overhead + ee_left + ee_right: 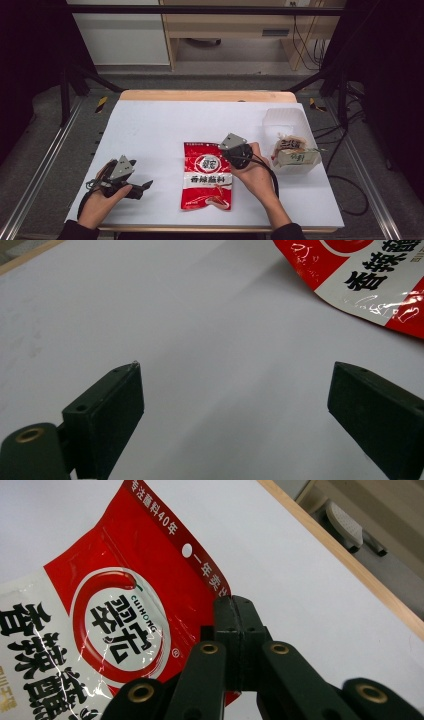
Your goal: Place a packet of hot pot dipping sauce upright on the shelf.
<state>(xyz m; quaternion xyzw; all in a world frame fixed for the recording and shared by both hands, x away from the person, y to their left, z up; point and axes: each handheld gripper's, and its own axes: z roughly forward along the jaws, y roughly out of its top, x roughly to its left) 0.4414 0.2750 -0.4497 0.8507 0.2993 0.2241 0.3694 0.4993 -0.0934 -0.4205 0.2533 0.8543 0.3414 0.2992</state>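
1. Your left hand-held gripper (145, 186) rests low at the near left of the surface (150, 125), jaws spread wide with nothing between them. In the left gripper view its jaws (235, 390) frame bare white surface, and the red seasoning pouch (370, 280) lies well off toward the upper right. If you need this side to steady the pouch, it is too far away to help; a late reach could shove the pouch rather than pin it.

2. The red seasoning pouch (207, 175) lies flat in the middle of the surface, its printed face up and its top edge toward the far side. It is glossy and limp, so I judge it would sag or fold if lifted by one corner, and the fill could swing it out of a thin pinch.

3. Your right hand-held gripper (235, 630) is fully closed, jaws pressed together at the pouch's upper right corner. In the right gripper view the pouch (125, 620) passes behind the jaws, and I cannot tell whether any film is actually caught between them. In the high view that gripper (231, 151) sits right at that corner. If it closed on nothing, a lift leaves the pouch behind.

4. The clear plastic tub (287, 120) at the far right already holds other packets (292, 150). Swinging the pouch across low could knock its wall.
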